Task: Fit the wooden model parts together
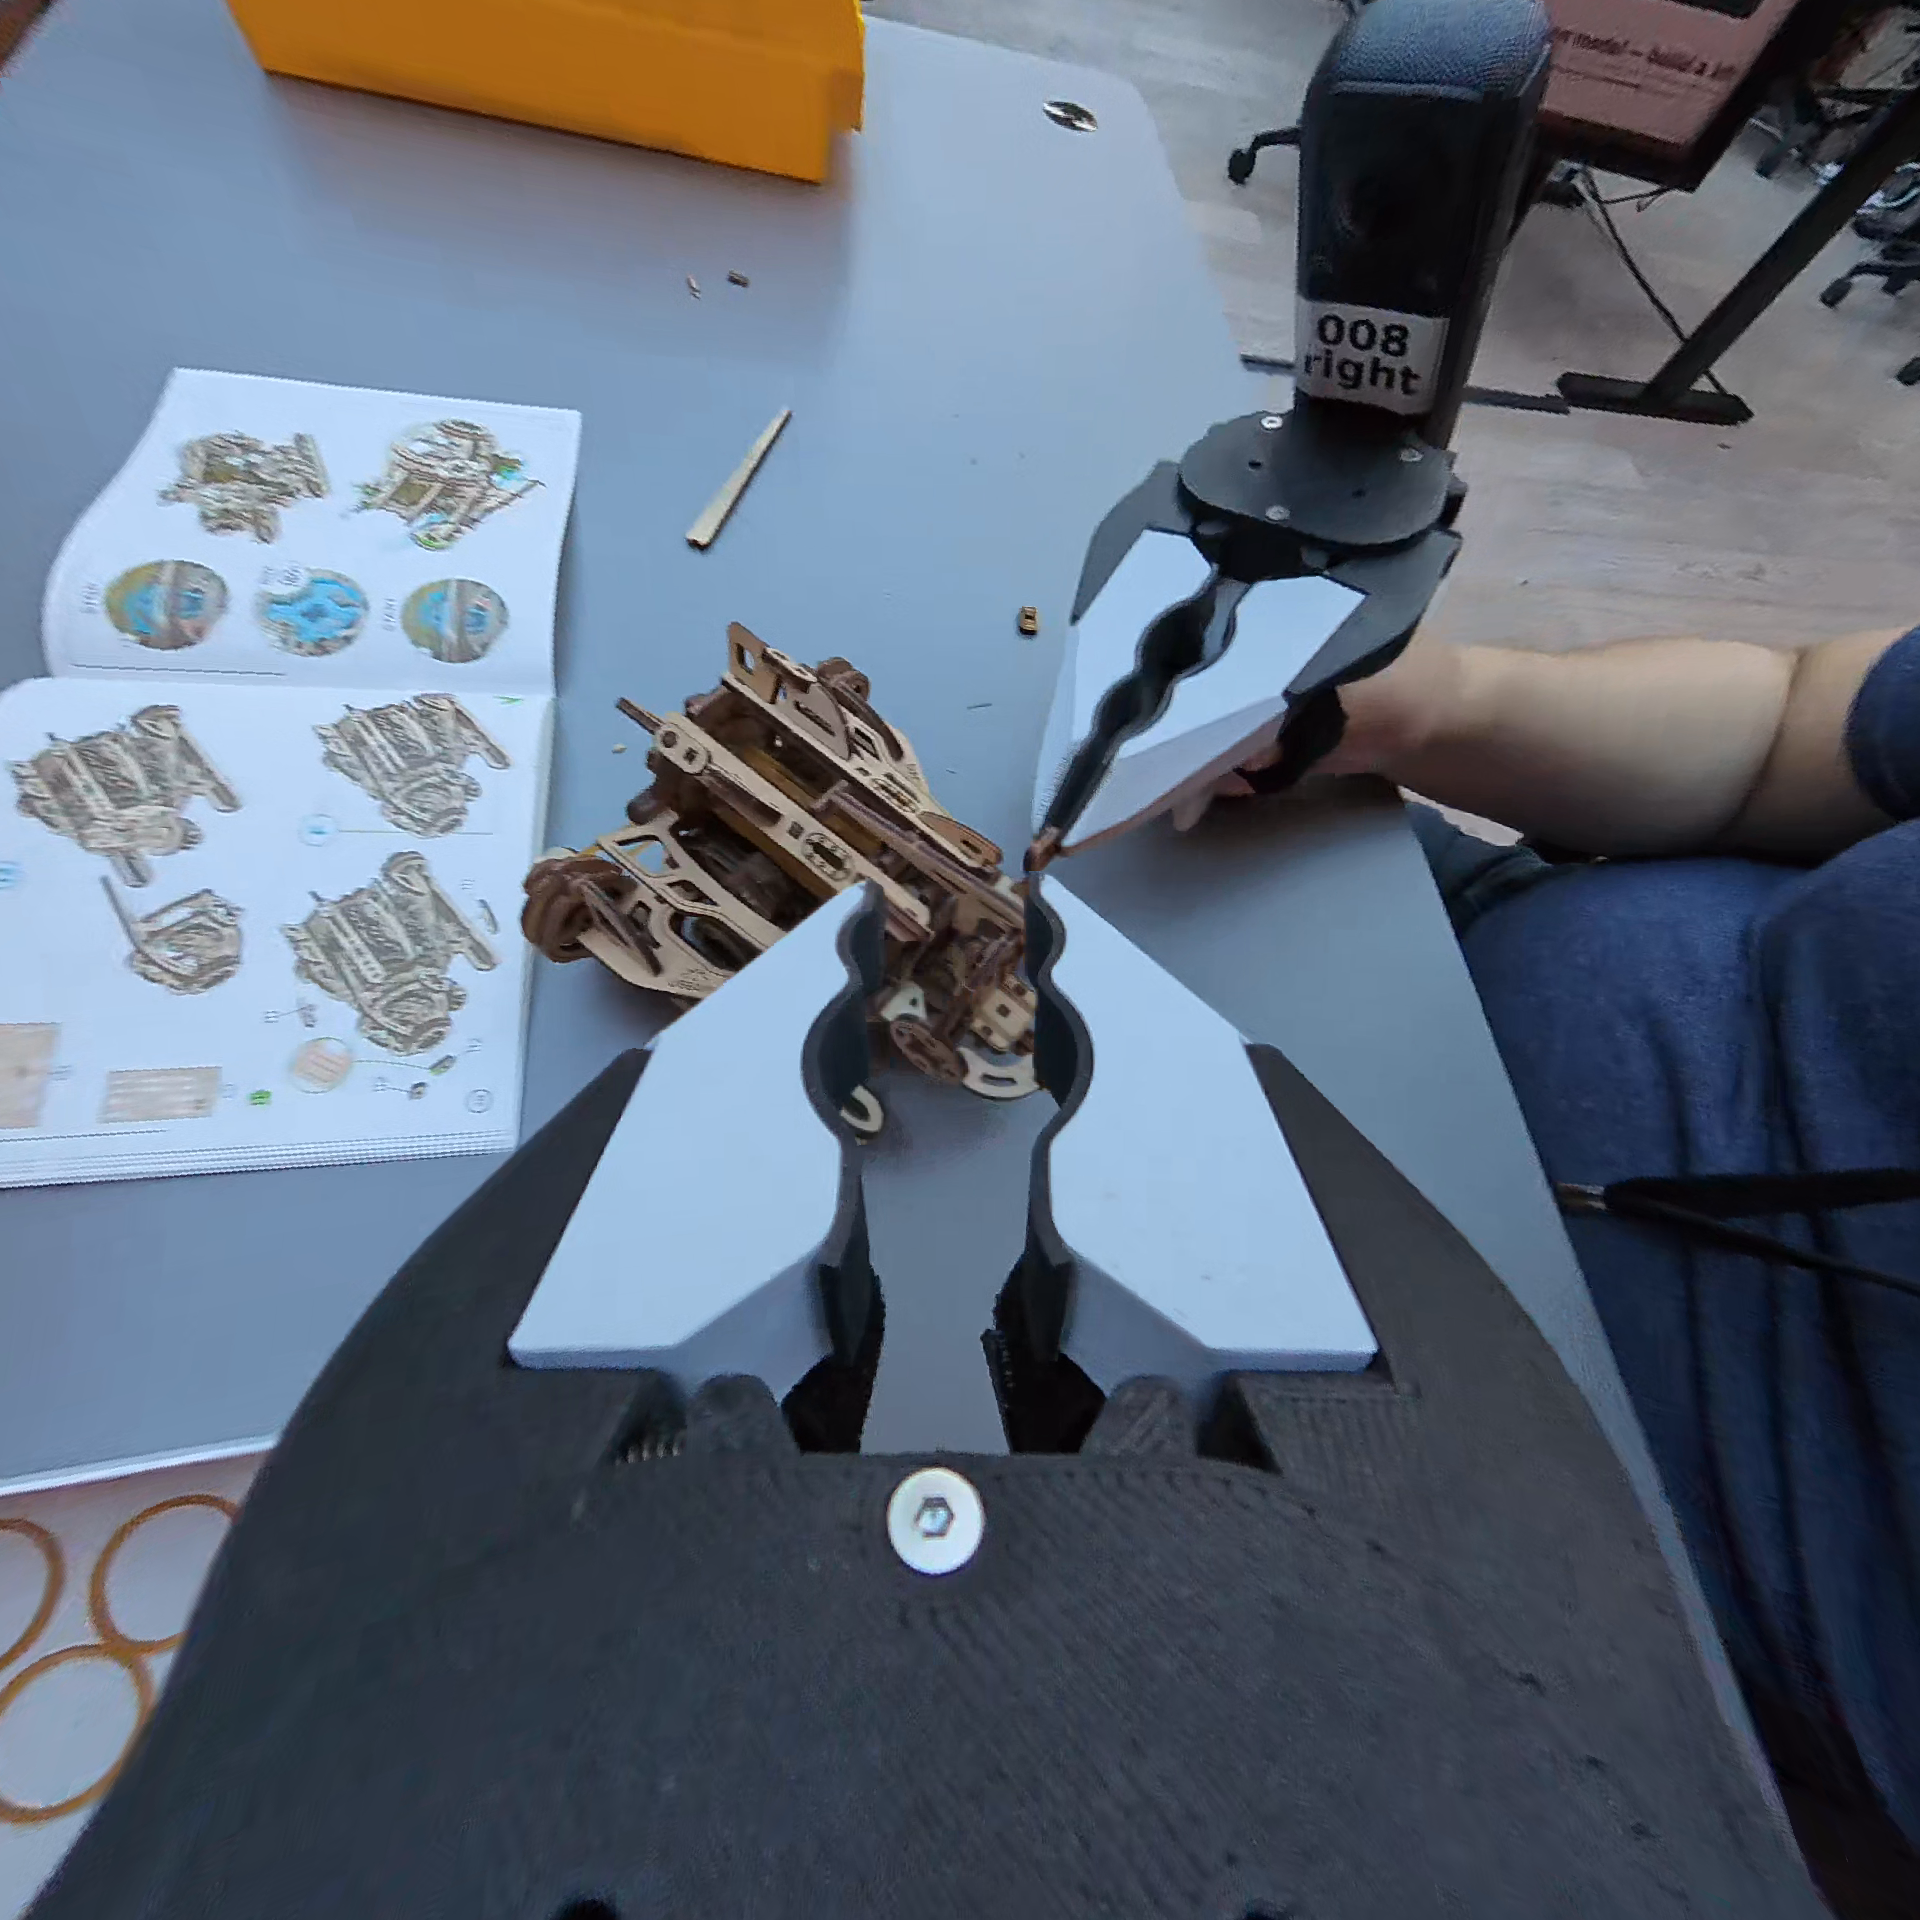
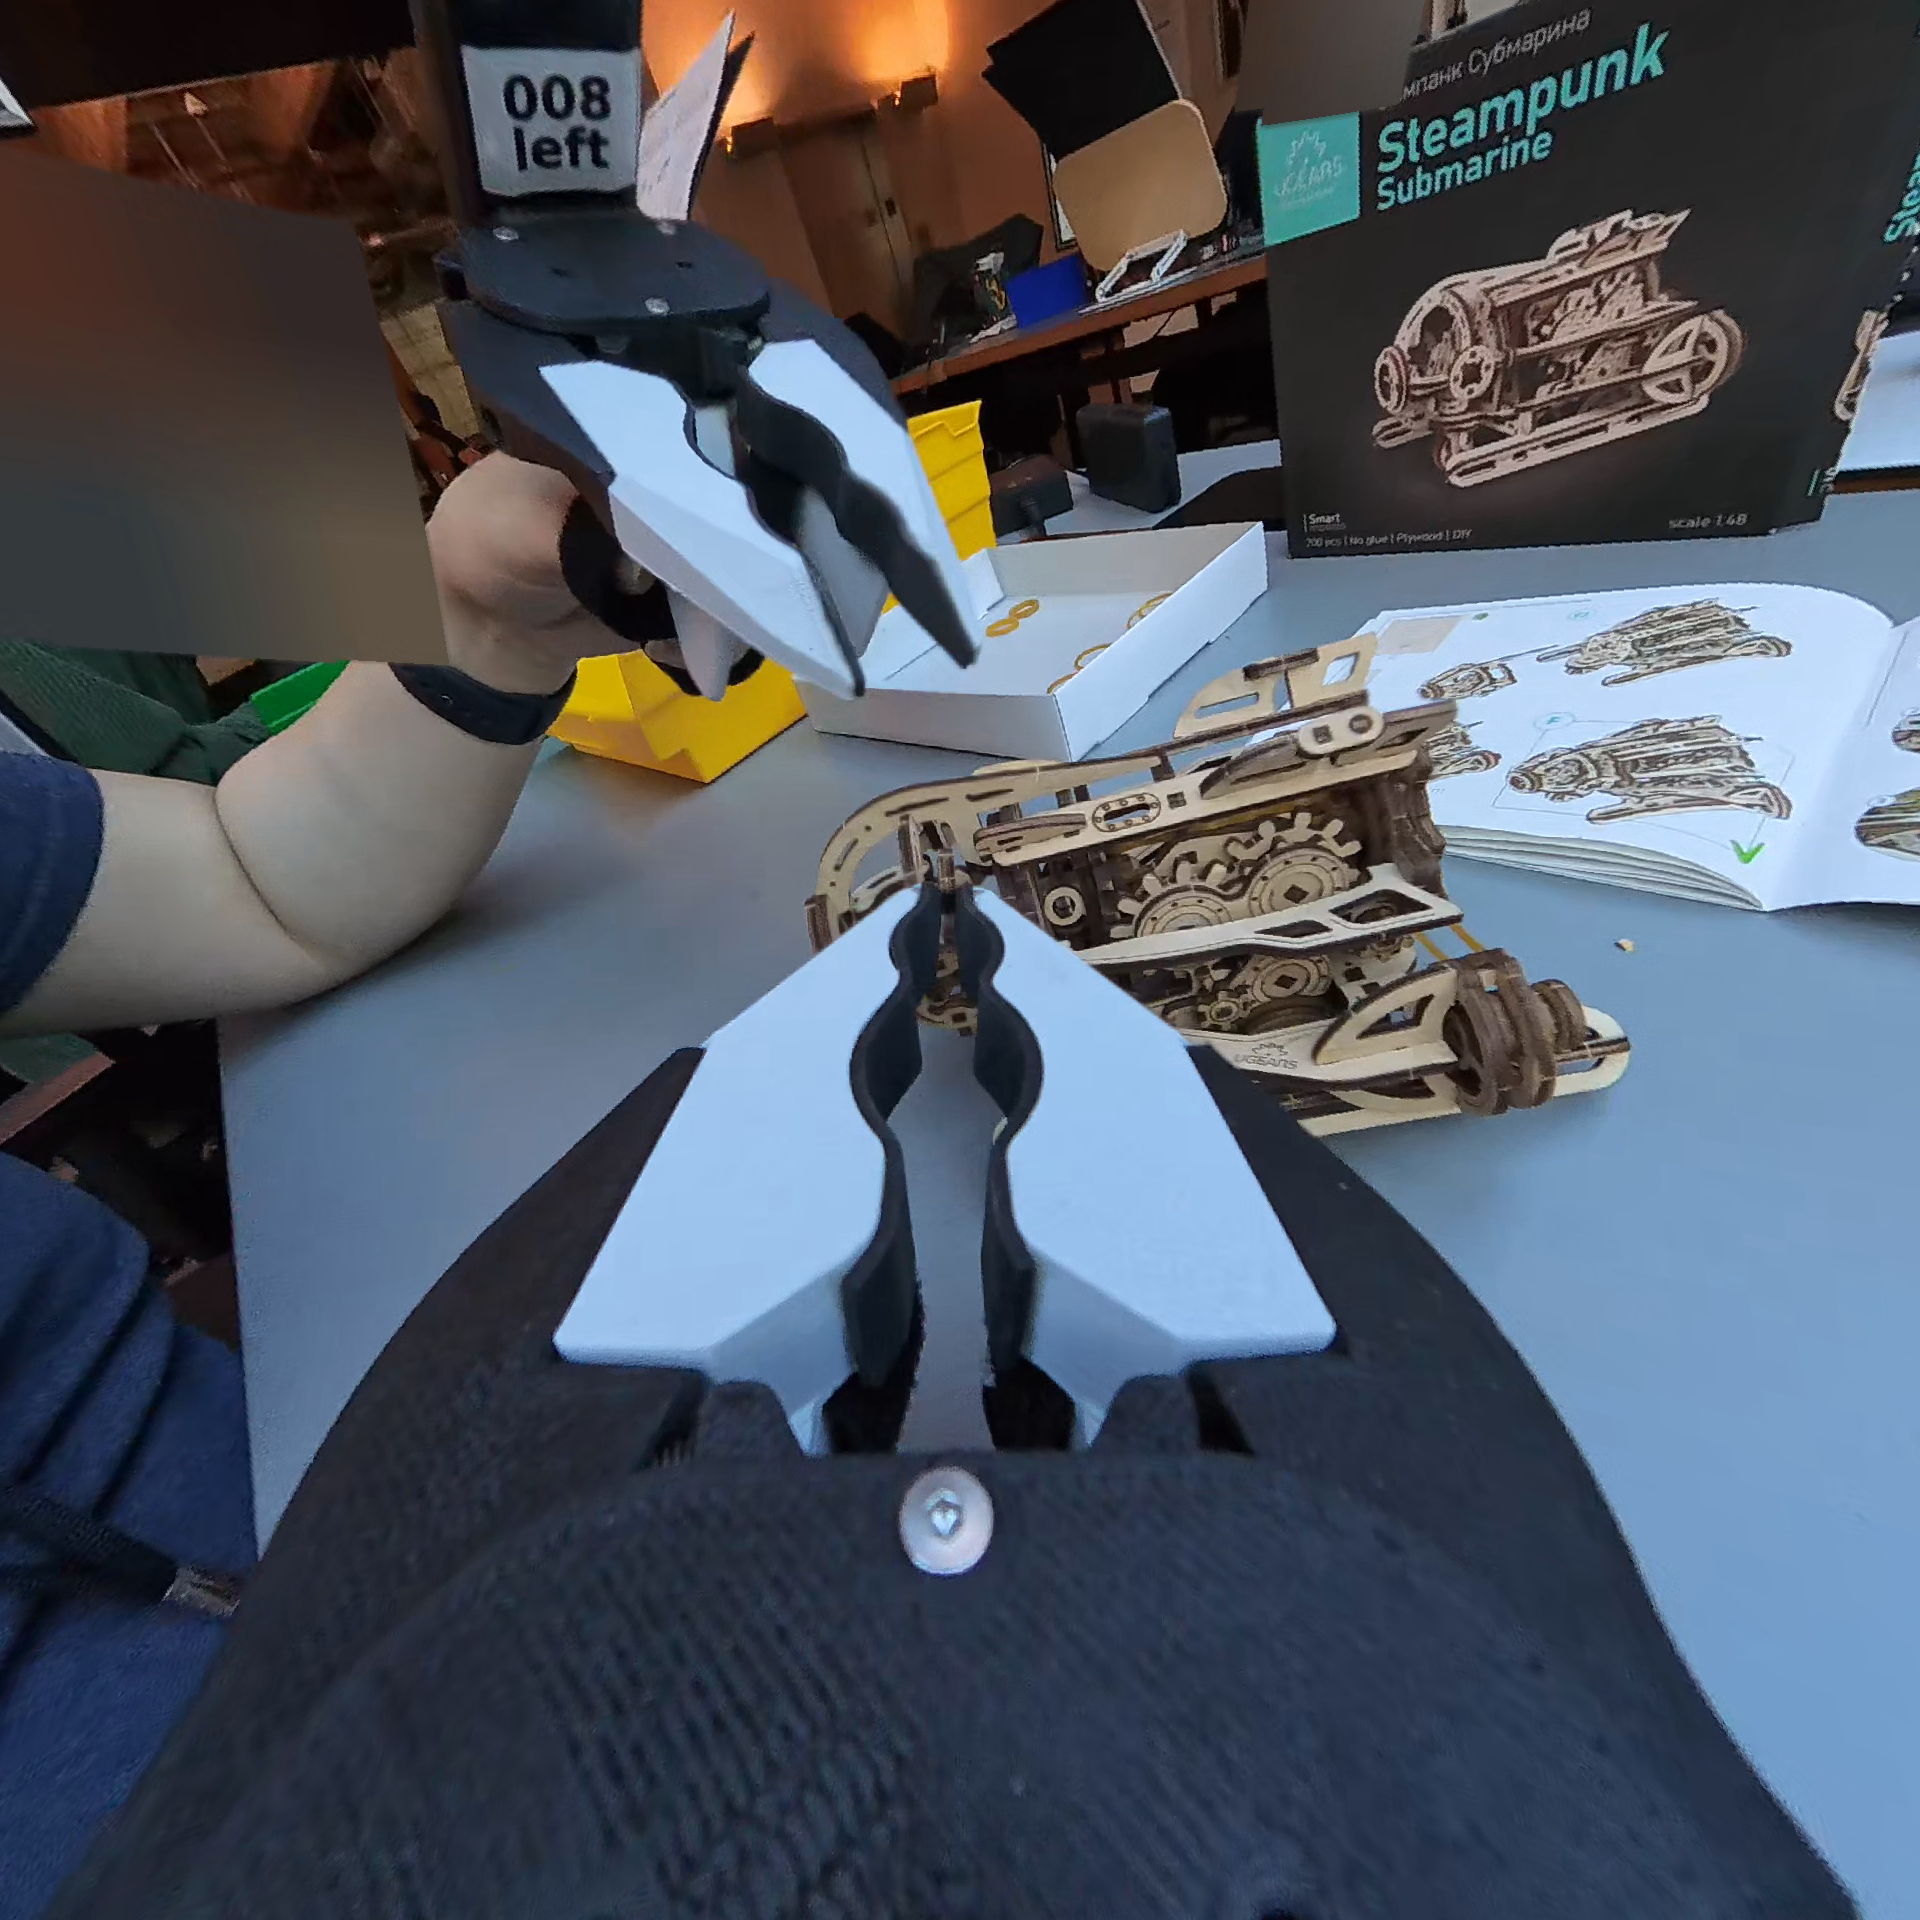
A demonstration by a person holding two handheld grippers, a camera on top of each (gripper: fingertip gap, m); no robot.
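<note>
The partly built wooden model [image 1: 769,831] lies on the grey table [image 1: 935,312], and it also shows in the right wrist view [image 2: 1195,894]. My right gripper [image 2: 945,896] is shut on a small brown wooden piece [image 2: 945,871] and holds it right at the model's near end. In the left wrist view the right gripper [image 1: 1044,842] pinches that piece [image 1: 1042,856] beside the model's corner. My left gripper [image 1: 951,899] is open and empty, with the model seen through the gap between its fingers. In the right wrist view the left gripper [image 2: 914,670] hovers above the table, left of the model.
An open instruction booklet [image 1: 291,831] lies left of the model. A yellow bin [image 1: 561,62] stands at the back. A wooden stick [image 1: 738,478] and small bits [image 1: 1027,620] lie loose. A white tray [image 2: 1039,644] and the kit box [image 2: 1558,312] stand behind. Rubber bands [image 1: 104,1590] lie near left. The tips of one gripper are about 5 cm away from the tips of the other.
</note>
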